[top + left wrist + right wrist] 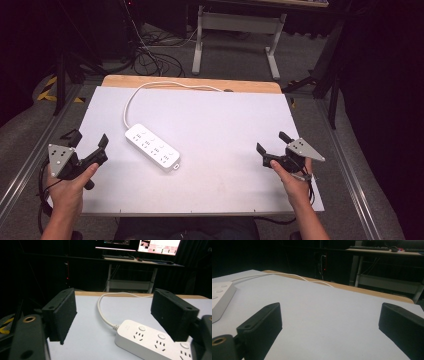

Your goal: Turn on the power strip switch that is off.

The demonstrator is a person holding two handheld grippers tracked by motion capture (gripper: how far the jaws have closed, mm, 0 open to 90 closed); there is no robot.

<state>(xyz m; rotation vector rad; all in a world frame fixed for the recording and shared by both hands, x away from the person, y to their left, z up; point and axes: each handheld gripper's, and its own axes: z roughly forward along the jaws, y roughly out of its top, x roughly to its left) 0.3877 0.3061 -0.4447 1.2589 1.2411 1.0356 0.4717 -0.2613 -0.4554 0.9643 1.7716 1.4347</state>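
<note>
Plenty of bare white tabletop [225,125] here. The white power strip [152,147] lies flat and slantwise left of centre, well clear of every edge, its cord [131,100] looping to the far edge. The left gripper [90,145], near the left edge, has jaws apart, holding nothing. The right gripper [272,142], near the right edge, gapes wide, empty too.

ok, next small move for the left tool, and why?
Probably ease the left tool forward and right to the power strip. Its jaws stand open with nothing between them, and the strip lies untouched just ahead, nearer it than the right tool.
</note>
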